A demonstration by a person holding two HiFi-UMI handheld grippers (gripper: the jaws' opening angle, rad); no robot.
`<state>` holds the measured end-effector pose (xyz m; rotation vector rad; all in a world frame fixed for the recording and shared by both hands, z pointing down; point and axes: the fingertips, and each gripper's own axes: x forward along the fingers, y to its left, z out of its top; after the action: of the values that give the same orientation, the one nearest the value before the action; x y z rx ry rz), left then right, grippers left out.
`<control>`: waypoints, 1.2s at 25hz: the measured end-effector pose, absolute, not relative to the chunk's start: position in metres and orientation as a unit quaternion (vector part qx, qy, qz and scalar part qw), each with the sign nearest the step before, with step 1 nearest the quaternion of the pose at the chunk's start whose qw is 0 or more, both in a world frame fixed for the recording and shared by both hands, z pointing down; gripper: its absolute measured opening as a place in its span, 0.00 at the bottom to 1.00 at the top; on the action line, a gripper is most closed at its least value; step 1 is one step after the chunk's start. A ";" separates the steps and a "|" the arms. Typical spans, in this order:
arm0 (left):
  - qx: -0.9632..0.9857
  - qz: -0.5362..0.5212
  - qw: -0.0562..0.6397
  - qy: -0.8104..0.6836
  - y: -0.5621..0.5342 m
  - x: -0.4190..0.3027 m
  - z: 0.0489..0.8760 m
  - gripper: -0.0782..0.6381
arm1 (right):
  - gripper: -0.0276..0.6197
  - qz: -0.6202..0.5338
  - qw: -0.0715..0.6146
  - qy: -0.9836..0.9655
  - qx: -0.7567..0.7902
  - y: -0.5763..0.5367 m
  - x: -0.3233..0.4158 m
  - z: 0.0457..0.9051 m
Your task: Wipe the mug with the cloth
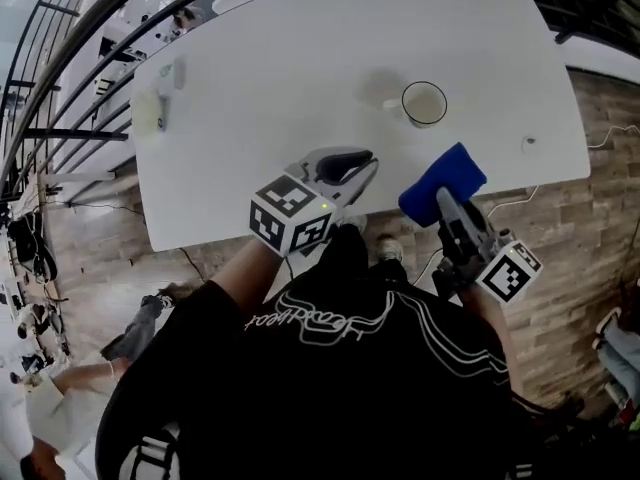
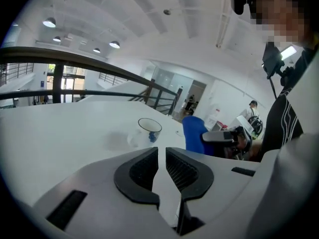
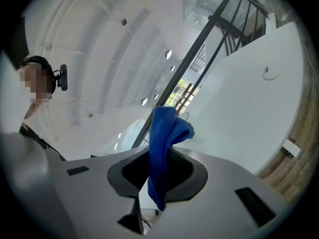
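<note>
Head view: one mug (image 1: 424, 104) stands right of centre, high in the frame, on the white desk (image 1: 250, 98). Two grippers sit at the desk's lower edge: the left gripper (image 1: 352, 164), and the right gripper (image 1: 447, 204) with one blue cloth (image 1: 445, 180).
Left gripper view: only here do its jaws show, slightly spread with nothing between them; the mug is mid-frame.
Right gripper view: the jaws pinch the cloth.

A white, round-cornered counter (image 1: 290, 78) carries a white mug with a dark rim (image 1: 424, 104) toward its right side, a small round disc (image 1: 529, 143) near the right edge, and blurred pale objects (image 1: 161, 111) at the left end.
</note>
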<state>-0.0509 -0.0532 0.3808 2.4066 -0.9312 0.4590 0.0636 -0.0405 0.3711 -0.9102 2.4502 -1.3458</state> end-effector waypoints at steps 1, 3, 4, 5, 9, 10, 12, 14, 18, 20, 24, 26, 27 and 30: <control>0.890 0.175 0.255 -0.335 -0.062 -0.053 0.385 0.17 | 0.14 -0.461 0.108 0.822 -0.316 -0.045 0.061 0.374; 0.894 0.184 0.255 -0.320 -0.077 -0.057 0.394 0.20 | 0.14 -0.472 0.118 0.810 -0.328 -0.052 0.053 0.378; 0.895 0.187 0.258 -0.312 -0.084 -0.059 0.398 0.22 | 0.14 -0.476 0.122 0.804 -0.334 -0.055 0.050 0.380; 0.896 0.191 0.260 -0.305 -0.090 -0.061 0.402 0.23 | 0.14 -0.478 0.124 0.800 -0.340 -0.057 0.047 0.382; 0.904 0.214 0.237 -0.284 -0.115 -0.064 0.416 0.27 | 0.14 -0.474 0.133 0.790 -0.364 -0.069 0.043 0.386; 0.906 0.221 0.228 -0.280 -0.121 -0.065 0.420 0.27 | 0.14 -0.476 0.136 0.787 -0.369 -0.072 0.042 0.387; 0.909 0.236 0.211 -0.273 -0.134 -0.065 0.428 0.28 | 0.14 -0.479 0.140 0.781 -0.376 -0.079 0.040 0.391; 0.911 0.250 0.196 -0.264 -0.146 -0.061 0.436 0.31 | 0.14 -0.479 0.138 0.779 -0.382 -0.085 0.038 0.393; 0.917 0.259 0.184 -0.242 -0.155 -0.051 0.447 0.31 | 0.14 -0.476 0.142 0.775 -0.390 -0.087 0.038 0.396; 0.920 0.257 0.180 -0.236 -0.159 -0.047 0.449 0.31 | 0.14 -0.478 0.144 0.771 -0.395 -0.088 0.040 0.398; 0.925 0.256 0.172 -0.221 -0.157 -0.040 0.454 0.31 | 0.14 -0.481 0.145 0.764 -0.404 -0.083 0.043 0.402; 0.926 0.257 0.167 -0.220 -0.157 -0.039 0.456 0.31 | 0.14 -0.484 0.148 0.761 -0.407 -0.082 0.044 0.405; 0.926 0.259 0.163 -0.222 -0.157 -0.038 0.457 0.31 | 0.14 -0.485 0.150 0.759 -0.407 -0.081 0.044 0.406; 0.925 0.263 0.153 -0.226 -0.158 -0.038 0.457 0.30 | 0.14 -0.488 0.152 0.757 -0.406 -0.080 0.044 0.408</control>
<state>-0.0378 -0.1584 0.4574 2.6538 -0.6487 0.7549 0.0442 -0.0798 0.4079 -1.1656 2.1740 -1.4017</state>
